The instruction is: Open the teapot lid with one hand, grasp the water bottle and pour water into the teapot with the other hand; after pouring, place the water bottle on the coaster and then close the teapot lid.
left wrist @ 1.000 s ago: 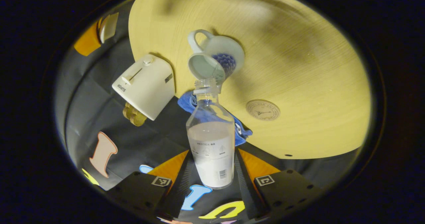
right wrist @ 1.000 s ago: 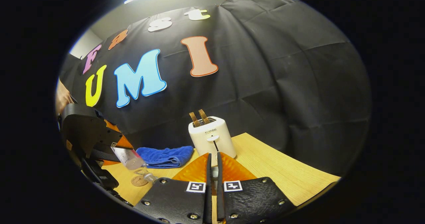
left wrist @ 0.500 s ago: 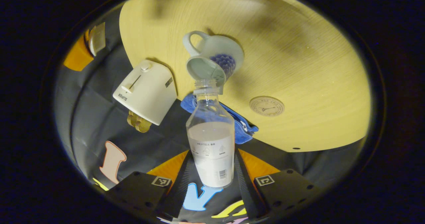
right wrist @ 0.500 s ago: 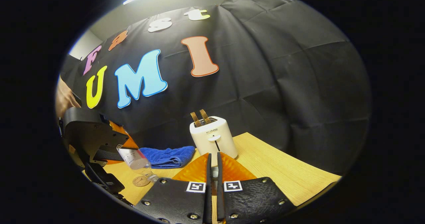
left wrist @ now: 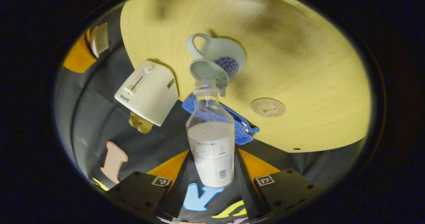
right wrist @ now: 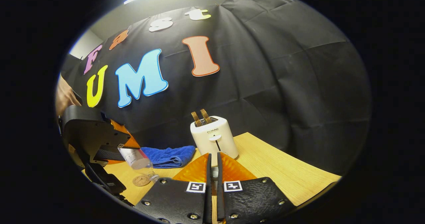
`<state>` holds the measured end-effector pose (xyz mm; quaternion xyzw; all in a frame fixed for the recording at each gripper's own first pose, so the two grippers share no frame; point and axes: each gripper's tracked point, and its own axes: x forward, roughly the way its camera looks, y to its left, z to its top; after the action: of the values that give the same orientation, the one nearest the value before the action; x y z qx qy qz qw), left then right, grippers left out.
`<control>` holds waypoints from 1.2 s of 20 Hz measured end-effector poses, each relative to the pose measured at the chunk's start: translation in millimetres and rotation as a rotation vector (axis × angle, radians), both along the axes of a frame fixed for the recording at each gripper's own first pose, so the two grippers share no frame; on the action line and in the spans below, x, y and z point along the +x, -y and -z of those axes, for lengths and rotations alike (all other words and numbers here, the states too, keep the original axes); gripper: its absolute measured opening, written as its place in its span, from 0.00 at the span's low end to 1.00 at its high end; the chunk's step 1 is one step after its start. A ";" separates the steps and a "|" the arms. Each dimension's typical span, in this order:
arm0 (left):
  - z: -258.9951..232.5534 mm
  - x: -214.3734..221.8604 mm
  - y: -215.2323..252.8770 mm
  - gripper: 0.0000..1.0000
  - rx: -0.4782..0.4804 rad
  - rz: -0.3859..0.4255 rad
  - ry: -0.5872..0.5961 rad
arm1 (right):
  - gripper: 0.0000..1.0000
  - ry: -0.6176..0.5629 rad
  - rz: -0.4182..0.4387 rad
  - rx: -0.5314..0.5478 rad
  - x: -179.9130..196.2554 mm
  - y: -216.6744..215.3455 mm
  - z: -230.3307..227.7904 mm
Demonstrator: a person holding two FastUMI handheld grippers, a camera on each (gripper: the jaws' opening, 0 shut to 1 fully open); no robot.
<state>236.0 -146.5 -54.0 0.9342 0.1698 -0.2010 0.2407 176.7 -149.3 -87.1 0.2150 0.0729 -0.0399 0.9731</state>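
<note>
We are in the pouring step. Our left tool (left wrist: 212,171) holds the water bottle (left wrist: 211,141) by its lower body, one finger on each side, tipped so its open neck sits at the rim of the white teapot (left wrist: 217,63) on the tabletop (left wrist: 298,68). The pot's mouth is open. Whether water is running just now we cannot tell; the bottle looks roughly half full.

Our right tool (right wrist: 212,171) has its fingers drawn nearly together. A pale sliver shows in the narrow gap, likely the teapot lid, but we cannot confirm it. In the left gripper view, a small white piece (left wrist: 99,39) held in a tool at the far edge may be that lid.

Next, as we judge it: right the bottle and carry it to the round coaster (left wrist: 268,107), which lies near the teapot, beside the blue towel (left wrist: 244,131). Then the lid goes back.

The teapot's spout is hard to make out behind the bottle neck.
</note>
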 end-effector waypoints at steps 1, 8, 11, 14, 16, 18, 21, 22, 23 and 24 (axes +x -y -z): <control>0.8 -1.1 0.6 0.78 -0.029 -0.002 -0.004 | 0.06 -0.001 0.001 0.000 0.0 0.4 0.4; 17.4 -8.0 -40.7 0.79 -0.388 -0.136 -0.032 | 0.06 -0.006 -0.007 -0.023 0.6 -5.2 2.1; 13.4 -7.3 -66.8 0.79 -0.571 -0.188 -0.006 | 0.06 -0.013 -0.008 -0.049 2.5 -8.3 3.3; 23.4 -8.0 -80.6 0.80 -0.822 -0.252 -0.003 | 0.06 -0.027 -0.015 -0.055 3.3 -11.4 7.9; 29.3 -2.7 -83.9 0.80 -1.002 -0.292 0.004 | 0.06 -0.041 -0.023 -0.059 4.7 -13.9 12.3; 31.8 0.2 -82.0 0.79 -1.176 -0.318 0.027 | 0.05 -0.050 -0.029 -0.070 4.6 -16.5 16.4; 46.6 -8.9 -70.5 0.80 -1.434 -0.373 0.010 | 0.06 -0.050 -0.031 -0.086 4.3 -18.1 15.0; 51.4 -8.4 -67.0 0.80 -1.505 -0.392 0.018 | 0.06 -0.052 -0.033 -0.087 3.7 -18.5 15.6; 56.7 -7.8 -63.2 0.79 -1.582 -0.405 0.033 | 0.06 -0.053 -0.034 -0.087 4.0 -18.9 15.8; 61.8 -7.7 -57.9 0.79 -1.656 -0.428 0.050 | 0.06 -0.054 -0.036 -0.085 3.9 -19.4 16.6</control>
<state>228.4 -88.5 -115.7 0.4093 0.1356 -0.1899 0.8821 180.6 -130.0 -103.7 0.1710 0.1012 -0.0312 0.9796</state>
